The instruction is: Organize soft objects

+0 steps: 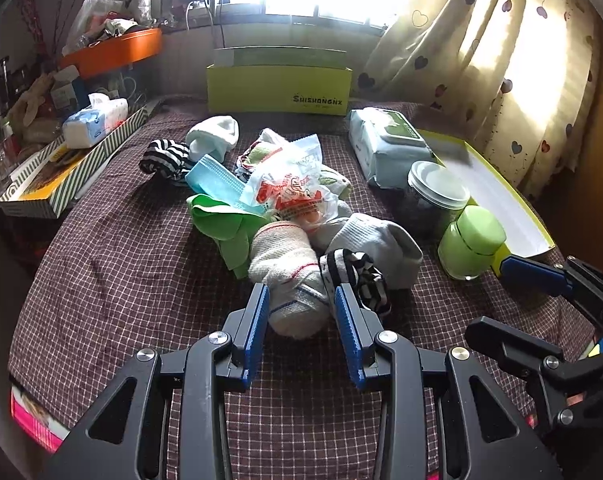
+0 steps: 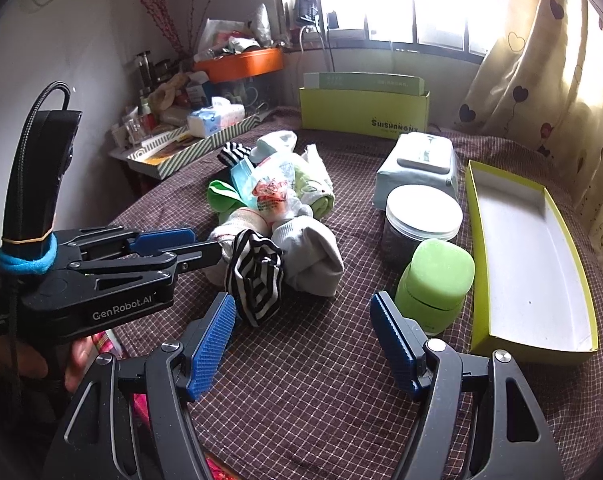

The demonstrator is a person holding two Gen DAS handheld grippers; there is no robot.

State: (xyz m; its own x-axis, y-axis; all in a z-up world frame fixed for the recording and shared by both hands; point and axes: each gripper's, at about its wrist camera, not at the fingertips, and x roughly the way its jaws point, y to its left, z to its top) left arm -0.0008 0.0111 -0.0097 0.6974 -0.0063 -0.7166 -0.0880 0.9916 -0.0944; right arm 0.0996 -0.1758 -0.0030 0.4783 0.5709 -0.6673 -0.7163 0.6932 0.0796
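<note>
your left gripper clamps the cream rolled sock at the near end of the pile on the checked cloth; your right gripper hangs open beside the striped sock.

The right gripper hovers with jaws spread over the checked bedspread — a striped sock just ahead, the green jar beside its right finger.
</note>
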